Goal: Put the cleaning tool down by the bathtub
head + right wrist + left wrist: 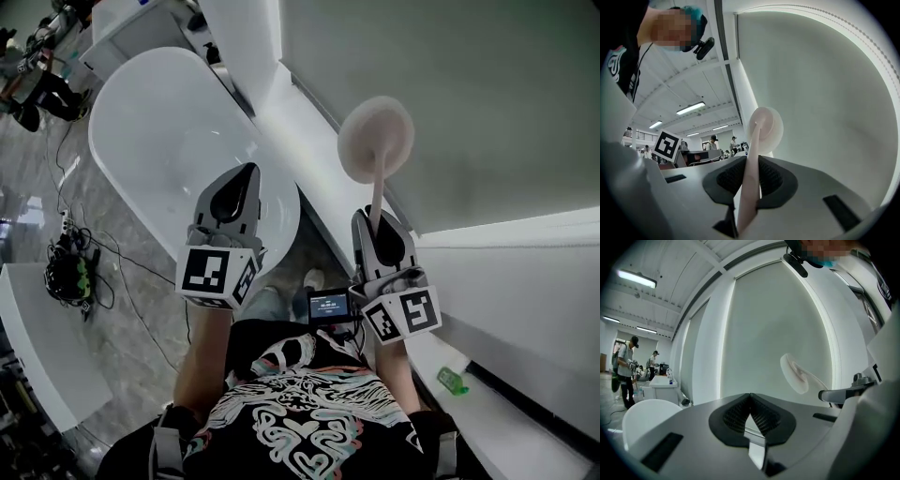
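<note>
The cleaning tool [375, 141] is a pale round pad on a thin pale handle. My right gripper [379, 225] is shut on the handle, holding the pad up in the air beside the wall. In the right gripper view the handle [749, 187] runs up between the jaws to the pad [768, 129]. My left gripper [236, 192] is shut with nothing in it and hovers over the near end of the white bathtub [159, 131]. The left gripper view shows the pad [794, 373] off to the right.
A white ledge [309, 150] runs between the tub and the wall. A green object [452, 381] lies on the ledge near my right side. Cables and a dark bundle [67, 272] lie on the floor to the left. People stand in the far room [626, 371].
</note>
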